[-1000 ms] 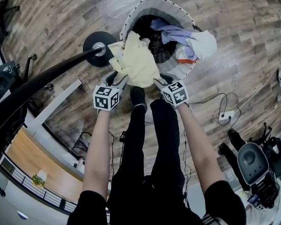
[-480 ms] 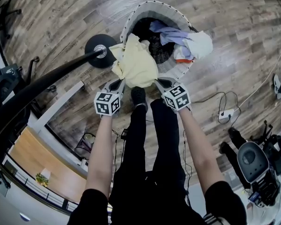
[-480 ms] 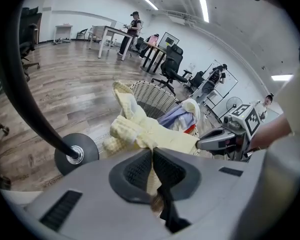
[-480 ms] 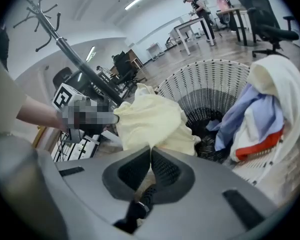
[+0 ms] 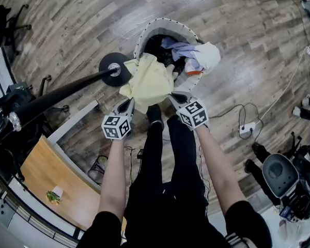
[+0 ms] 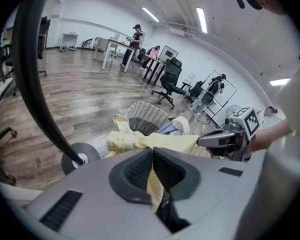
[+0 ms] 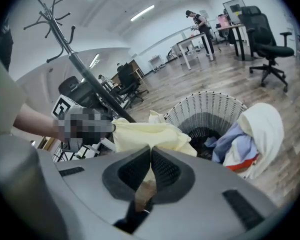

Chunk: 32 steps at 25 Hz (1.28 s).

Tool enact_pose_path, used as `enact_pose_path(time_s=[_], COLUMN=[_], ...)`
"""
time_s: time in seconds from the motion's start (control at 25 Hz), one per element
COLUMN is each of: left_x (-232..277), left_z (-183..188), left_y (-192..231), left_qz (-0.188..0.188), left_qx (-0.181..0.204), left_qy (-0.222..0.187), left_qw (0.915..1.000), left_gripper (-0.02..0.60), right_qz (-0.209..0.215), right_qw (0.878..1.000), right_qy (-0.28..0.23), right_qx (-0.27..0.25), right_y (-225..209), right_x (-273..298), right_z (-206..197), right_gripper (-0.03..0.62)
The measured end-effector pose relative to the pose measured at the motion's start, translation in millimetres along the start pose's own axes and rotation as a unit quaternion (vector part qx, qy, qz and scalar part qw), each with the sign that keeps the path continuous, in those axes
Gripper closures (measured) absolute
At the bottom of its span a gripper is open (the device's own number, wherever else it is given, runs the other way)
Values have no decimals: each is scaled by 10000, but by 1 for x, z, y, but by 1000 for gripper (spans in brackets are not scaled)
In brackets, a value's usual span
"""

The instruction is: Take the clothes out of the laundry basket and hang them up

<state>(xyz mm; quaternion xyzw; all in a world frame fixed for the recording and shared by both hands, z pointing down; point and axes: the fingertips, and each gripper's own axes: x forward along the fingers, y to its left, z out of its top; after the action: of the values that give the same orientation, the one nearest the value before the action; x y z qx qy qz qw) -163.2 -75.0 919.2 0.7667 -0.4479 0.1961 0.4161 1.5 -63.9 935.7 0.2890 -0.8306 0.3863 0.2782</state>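
A pale yellow garment (image 5: 147, 81) hangs stretched between my two grippers, above the near rim of the white wicker laundry basket (image 5: 140, 35). My left gripper (image 5: 128, 103) is shut on the garment's left edge, and yellow cloth (image 6: 155, 141) runs between its closed pads. My right gripper (image 5: 174, 96) is shut on the right edge, with the cloth (image 7: 145, 134) pinched in its jaws too. A lilac garment (image 5: 178, 48) and a white one (image 5: 209, 53) with an orange stripe still lie in the basket (image 7: 205, 109).
A black coat stand's pole (image 5: 57, 94) slants in from the left, and its round base (image 5: 113, 68) sits just left of the basket. A power strip with cables (image 5: 246, 128) lies on the wood floor at right. Office chairs (image 5: 279, 177) and a wooden desk (image 5: 51, 174) stand nearby.
Both grippers have risen with the yellow garment. It has come up off the basket's near rim and now hangs between them.
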Motion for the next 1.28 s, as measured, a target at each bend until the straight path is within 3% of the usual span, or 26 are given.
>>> enact_pose_path(time_s=[0.64,0.88,1.28], left_x=[-119,-159,-215], left_z=[94,132,180], left_y=[-59,-75,-125], left_qz=[-87,-147,-246], left_qx=[308,465,634], left_qy=[-853,-1326,-1893], left_qw=[9958,9900,9796], left_gripper=[555,555,555], right_qz=[-289,-467,-542], right_qw=[9944,9879,9805], right_qy=[-986,-1423,-1750], right_qx=[-255,-412,-715], right_y=[80,105,135], right_x=[-110,-140,-208], right_z=[100,149,189], right_gripper=[579,579,579])
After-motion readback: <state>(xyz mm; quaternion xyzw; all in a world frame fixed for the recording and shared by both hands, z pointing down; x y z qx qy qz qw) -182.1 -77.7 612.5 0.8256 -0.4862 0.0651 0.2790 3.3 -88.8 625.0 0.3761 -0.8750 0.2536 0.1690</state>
